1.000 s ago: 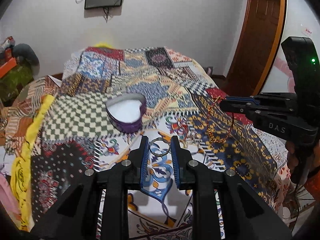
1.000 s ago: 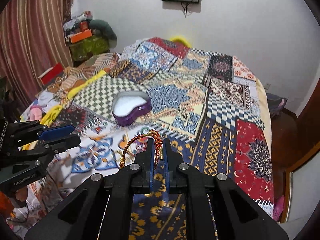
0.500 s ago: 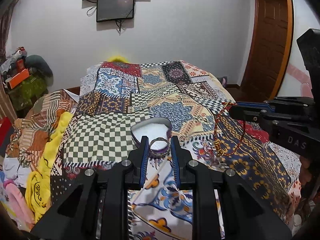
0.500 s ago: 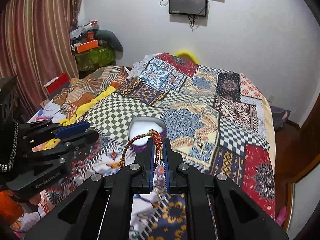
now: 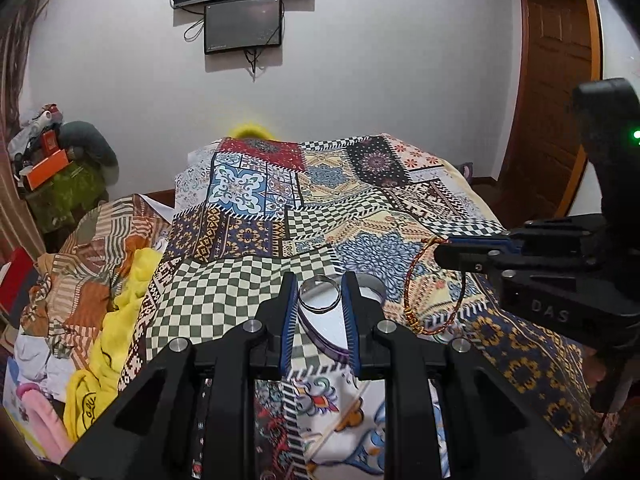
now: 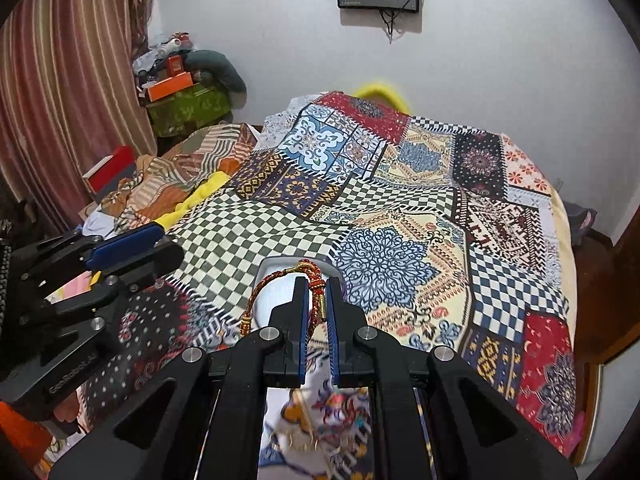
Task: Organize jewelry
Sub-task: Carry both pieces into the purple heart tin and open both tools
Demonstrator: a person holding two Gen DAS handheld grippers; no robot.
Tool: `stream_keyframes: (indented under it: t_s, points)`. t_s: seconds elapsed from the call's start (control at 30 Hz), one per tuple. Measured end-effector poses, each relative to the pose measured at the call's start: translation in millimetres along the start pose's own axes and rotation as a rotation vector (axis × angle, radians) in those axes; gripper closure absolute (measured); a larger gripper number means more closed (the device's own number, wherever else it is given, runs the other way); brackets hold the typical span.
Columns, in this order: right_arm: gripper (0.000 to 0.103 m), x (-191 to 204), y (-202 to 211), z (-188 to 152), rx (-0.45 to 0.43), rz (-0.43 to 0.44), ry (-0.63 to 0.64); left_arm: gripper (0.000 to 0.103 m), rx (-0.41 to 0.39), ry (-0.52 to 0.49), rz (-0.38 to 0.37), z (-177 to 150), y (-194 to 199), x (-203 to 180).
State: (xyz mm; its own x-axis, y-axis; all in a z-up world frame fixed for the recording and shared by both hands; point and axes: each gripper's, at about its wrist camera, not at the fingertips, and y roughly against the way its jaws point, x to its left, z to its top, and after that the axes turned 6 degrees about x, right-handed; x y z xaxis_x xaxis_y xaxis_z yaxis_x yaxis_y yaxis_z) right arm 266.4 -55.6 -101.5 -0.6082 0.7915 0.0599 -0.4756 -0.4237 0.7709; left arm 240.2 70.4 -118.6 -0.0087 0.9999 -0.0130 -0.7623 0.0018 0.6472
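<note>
Left wrist view: my left gripper [image 5: 320,300] fills the lower centre of the frame, its jaws drawn narrow and pinching a silver bangle [image 5: 320,294] between the blue pads. Directly behind the fingertips, low centre, lies the heart-shaped purple box [image 5: 340,332], open, its pale lining showing, on the patchwork bedspread [image 5: 248,236]. At the right edge my right gripper [image 5: 440,250] enters, with a red and gold cord bracelet [image 5: 416,300] hanging from its tips just right of the box.

Right wrist view: the right gripper [image 6: 316,300] sits at lower centre with its jaws fully closed on the cord bracelet [image 6: 280,280], which loops up and left over the fingertips. The box [image 6: 276,280] is partly hidden behind that loop; only its pale interior and part of its rim show. The left gripper [image 6: 132,248] reaches in from the left edge, and the bangle cannot be made out from this side.

As I judge it, the step in hand is carrying both pieces to the box. To do it well I should bring each gripper squarely over the opening and lower the piece inside the rim before letting go, one hand at a time so the two do not crowd each other. The bracelet swings freely, so I should let it settle first or it may catch on the rim.
</note>
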Motion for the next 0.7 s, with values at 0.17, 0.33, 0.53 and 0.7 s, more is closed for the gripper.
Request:
stream_keyframes:
  t_s: [0.17, 0.33, 0.53, 0.7]
  points:
    - [0.096, -2, -21, 10, 0.037, 0.004, 0.001, 0.082, 0.023, 0.014, -0.003, 3, -22, 9]
    - [0.096, -2, -45, 15, 0.088, 0.028, 0.005, 0.082, 0.060, 0.028, -0.015, 3, -44, 15]
    - [0.096, -5, -72, 18, 0.164, 0.073, -0.004, 0.082, 0.102, 0.027, -0.057, 1, -64, 19]
    - [0.096, -8, -93, 20, 0.235, 0.106, -0.007, 0.082, 0.145, 0.022, -0.081, -1, -81, 21]
